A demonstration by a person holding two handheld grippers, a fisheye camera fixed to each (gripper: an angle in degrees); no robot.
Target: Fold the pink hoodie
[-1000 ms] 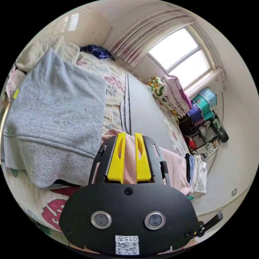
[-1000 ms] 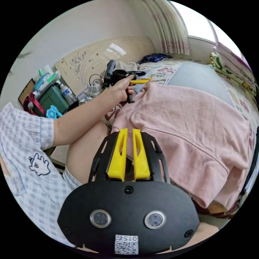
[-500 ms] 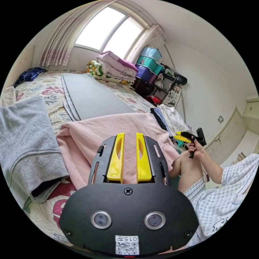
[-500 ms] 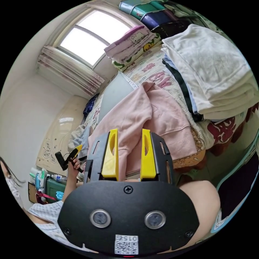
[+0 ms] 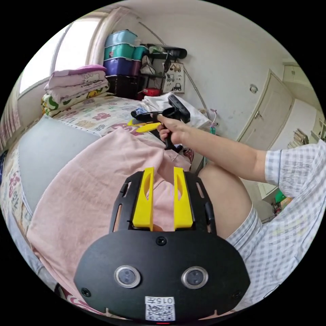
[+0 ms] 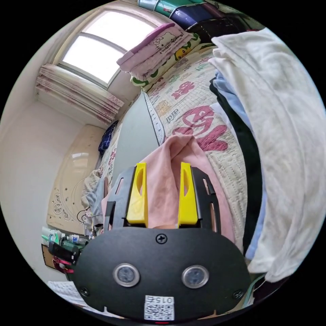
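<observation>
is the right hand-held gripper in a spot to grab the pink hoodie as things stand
Probably yes. In the right gripper view the right hand-held gripper has its jaws apart, with a raised fold of the pink hoodie lying between them and nothing in the way.

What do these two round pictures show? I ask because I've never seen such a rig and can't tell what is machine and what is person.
There is no robot here. A person holds a hand tool in each hand, each with two yellow fingers and a fisheye camera riding on it, hence the round pictures.

The left gripper view looks past the left gripper. There you also see the person's other hand holding the second tool. The right gripper view looks past the right gripper.

A pink hoodie lies on a bed with a patterned quilt, next to a stack of folded clothes. Pink cloth sits between each pair of fingers; whether they pinch it, I cannot tell.
</observation>
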